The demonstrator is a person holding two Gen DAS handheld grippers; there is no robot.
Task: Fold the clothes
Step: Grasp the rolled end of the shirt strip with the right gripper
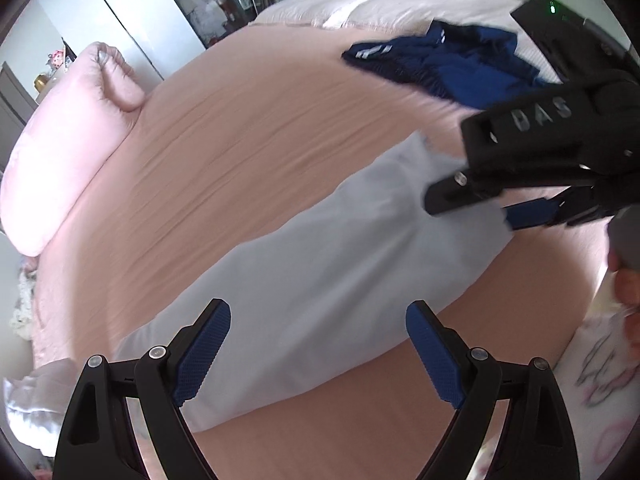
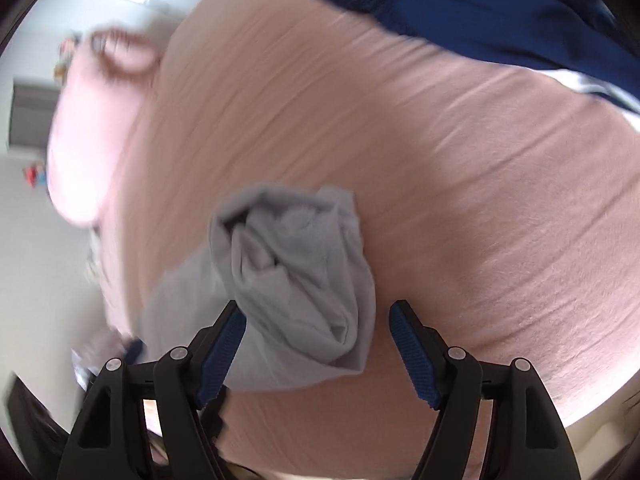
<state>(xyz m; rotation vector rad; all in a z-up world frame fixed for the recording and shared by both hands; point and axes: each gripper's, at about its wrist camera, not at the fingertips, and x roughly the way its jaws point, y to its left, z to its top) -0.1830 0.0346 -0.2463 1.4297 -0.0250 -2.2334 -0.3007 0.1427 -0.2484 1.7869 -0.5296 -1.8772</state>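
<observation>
Long garment (image 1: 320, 272) lies flat on bed (image 1: 240, 128), running diagonally across left wrist view, lower left to upper right. Left tool (image 1: 318, 354) above its near end, jaws wide, cloth beneath gap. Right tool (image 1: 472, 212) over garment's far end; in right wrist view, bunched cloth end (image 2: 296, 280) lies between its spread fingers. Second garment (image 1: 448, 64) on bed behind first, apart from it. Pillow (image 1: 64, 152) at bed's left edge. Wardrobe (image 1: 120, 12) beyond bed, upper left.

matt cloth garment (image 1: 312, 264), ribbed bedsheet (image 1: 248, 128)
</observation>
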